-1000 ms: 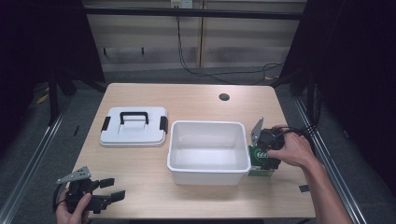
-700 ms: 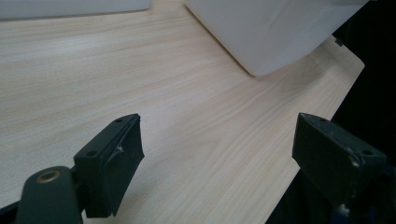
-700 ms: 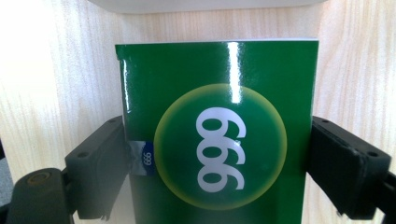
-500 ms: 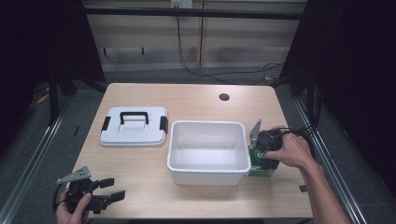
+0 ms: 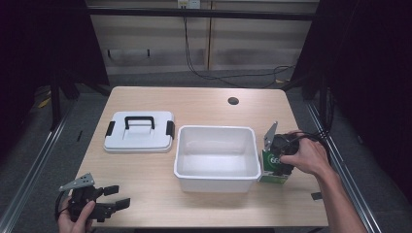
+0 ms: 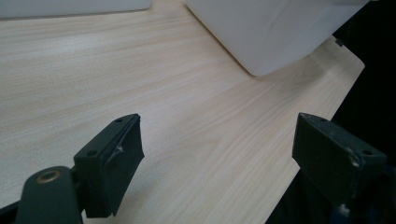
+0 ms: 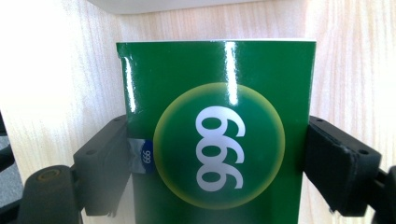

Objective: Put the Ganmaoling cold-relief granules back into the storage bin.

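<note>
Two frames compared: I see the right gripper has dropped slightly, clamped on the glossy green box, right of the white plastic bin. The left gripper, jaws apart, stays near-left on the wood table.

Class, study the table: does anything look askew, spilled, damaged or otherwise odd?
Nothing stands out. The lid lies flat beside the open white bin, and the green box sits squarely in the right gripper, undamaged.
</note>
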`<state>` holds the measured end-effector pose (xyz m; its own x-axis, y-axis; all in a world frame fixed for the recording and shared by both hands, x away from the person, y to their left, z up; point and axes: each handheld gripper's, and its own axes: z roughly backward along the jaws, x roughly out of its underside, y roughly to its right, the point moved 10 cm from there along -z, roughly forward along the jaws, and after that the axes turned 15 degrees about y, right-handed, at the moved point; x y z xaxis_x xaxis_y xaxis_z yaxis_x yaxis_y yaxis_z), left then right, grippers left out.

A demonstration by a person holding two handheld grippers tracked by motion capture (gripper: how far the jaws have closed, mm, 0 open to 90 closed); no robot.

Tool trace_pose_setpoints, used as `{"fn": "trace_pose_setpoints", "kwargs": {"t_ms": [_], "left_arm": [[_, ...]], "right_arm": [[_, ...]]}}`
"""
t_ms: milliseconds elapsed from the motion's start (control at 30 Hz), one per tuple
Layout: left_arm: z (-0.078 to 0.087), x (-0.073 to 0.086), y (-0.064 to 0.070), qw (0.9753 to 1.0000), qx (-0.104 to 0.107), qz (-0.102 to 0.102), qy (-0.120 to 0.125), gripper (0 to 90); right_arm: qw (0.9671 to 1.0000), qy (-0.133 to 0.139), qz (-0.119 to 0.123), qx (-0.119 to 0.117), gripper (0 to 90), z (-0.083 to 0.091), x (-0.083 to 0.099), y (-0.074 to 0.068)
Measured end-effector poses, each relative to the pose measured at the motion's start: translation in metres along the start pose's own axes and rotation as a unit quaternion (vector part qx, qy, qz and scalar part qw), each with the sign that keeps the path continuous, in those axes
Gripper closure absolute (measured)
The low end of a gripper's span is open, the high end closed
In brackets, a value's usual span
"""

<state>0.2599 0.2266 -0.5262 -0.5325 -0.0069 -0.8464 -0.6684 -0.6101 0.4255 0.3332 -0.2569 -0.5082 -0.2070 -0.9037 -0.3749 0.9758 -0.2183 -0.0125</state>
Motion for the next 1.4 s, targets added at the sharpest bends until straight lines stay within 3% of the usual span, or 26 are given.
{"fn": "trace_pose_setpoints", "kwargs": {"t_ms": [267, 533, 567, 700, 833, 1000, 1033, 1400], "left_arm": [[0.0, 0.0, 0.0, 1.0, 0.001, 0.0, 0.0, 16.2], [0.0, 0.0, 0.0, 1.0, -0.001, 0.0, 0.0, 16.2], [0.0, 0.001, -0.001, 1.0, -0.001, -0.001, -0.001, 16.2], [0.0, 0.0, -0.001, 1.0, -0.002, 0.001, -0.001, 16.2], [0.0, 0.0, -0.001, 1.0, -0.003, 0.0, 0.0, 16.2], [0.001, -0.001, -0.001, 1.0, -0.004, -0.001, 0.002, 16.2], [0.0, -0.001, -0.001, 1.0, -0.004, 0.001, 0.003, 16.2], [0.001, -0.001, -0.001, 1.0, -0.005, 0.001, 0.004, 16.2]], "right_arm": [[0.9999, 0.002, -0.01, -0.005, 15.8, 0.006, 0.002, -0.004], [0.9991, 0.028, -0.033, -0.004, 15.9, 0.009, 0.008, -0.006], [0.9983, 0.037, -0.045, 0.0, 15.9, 0.013, 0.009, -0.007], [0.9972, 0.049, -0.056, 0.009, 15.9, 0.02, 0.011, -0.009], [0.9939, 0.077, -0.076, 0.023, 15.9, 0.032, 0.011, -0.007], [0.9932, 0.087, -0.073, 0.027, 15.9, 0.033, 0.011, -0.005], [0.9921, 0.091, -0.081, 0.03, 15.9, 0.034, 0.01, -0.006], [0.9879, 0.124, -0.081, 0.048, 15.9, 0.044, 0.012, -0.008]]}}
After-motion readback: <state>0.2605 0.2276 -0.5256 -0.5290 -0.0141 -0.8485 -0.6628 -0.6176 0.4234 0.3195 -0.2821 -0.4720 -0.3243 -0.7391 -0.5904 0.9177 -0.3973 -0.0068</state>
